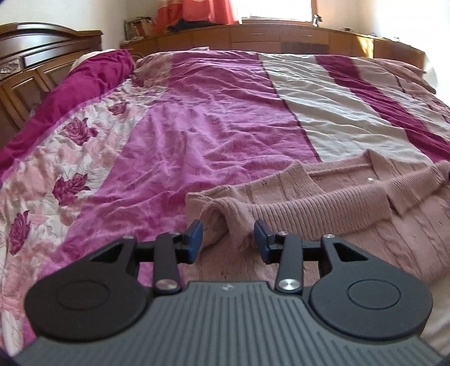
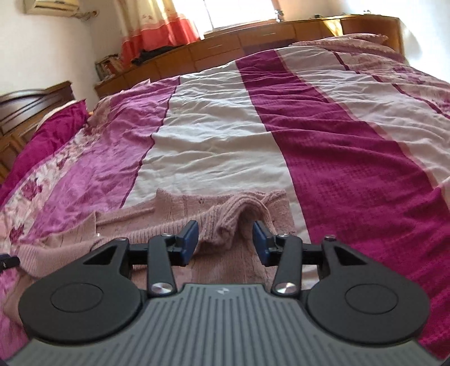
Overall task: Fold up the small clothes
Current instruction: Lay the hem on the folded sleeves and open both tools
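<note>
Now my left hand-held gripper (image 1: pixel 227 239) and right hand-held gripper (image 2: pixel 225 239) both stand wide open, each straddling a raised cuff of the pink knit cardigan (image 1: pixel 351 202) lying flat on the bed (image 1: pixel 211 118), nothing gripped.

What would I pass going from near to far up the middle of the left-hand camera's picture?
Left gripper, jaws open around a raised fold → pink knitted cardigan → striped pink bedspread → wooden cabinets → bright window with orange curtain.
</note>
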`<state>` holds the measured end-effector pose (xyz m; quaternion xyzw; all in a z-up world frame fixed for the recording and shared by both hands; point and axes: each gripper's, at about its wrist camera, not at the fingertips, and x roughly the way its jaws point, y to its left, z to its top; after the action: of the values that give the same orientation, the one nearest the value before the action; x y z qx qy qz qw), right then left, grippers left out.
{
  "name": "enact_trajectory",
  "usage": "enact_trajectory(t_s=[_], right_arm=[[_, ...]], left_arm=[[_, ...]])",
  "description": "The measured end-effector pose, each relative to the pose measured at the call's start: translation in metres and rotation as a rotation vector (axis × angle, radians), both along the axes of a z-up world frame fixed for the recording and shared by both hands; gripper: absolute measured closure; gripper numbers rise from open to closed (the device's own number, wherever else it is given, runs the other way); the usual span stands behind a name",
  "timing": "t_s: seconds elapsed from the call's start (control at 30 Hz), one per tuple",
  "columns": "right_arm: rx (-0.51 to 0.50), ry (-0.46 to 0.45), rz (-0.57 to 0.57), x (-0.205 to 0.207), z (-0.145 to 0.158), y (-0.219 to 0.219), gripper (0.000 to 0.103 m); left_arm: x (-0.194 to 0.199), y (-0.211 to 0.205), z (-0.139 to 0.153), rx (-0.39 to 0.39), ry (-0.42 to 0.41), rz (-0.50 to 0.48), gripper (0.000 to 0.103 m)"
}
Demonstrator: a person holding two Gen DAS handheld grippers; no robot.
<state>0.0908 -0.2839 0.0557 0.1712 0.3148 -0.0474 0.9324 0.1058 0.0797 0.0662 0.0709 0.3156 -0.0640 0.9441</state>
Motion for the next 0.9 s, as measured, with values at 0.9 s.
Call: enact_trajectory(t_s=[0.9], right_arm=[[-0.177,0.084,0.020,0.083,-0.011,0.021,0.056]], left_arm=[[0.072,-0.017,-0.011,-0.112,0.060,0.046,0.086]])
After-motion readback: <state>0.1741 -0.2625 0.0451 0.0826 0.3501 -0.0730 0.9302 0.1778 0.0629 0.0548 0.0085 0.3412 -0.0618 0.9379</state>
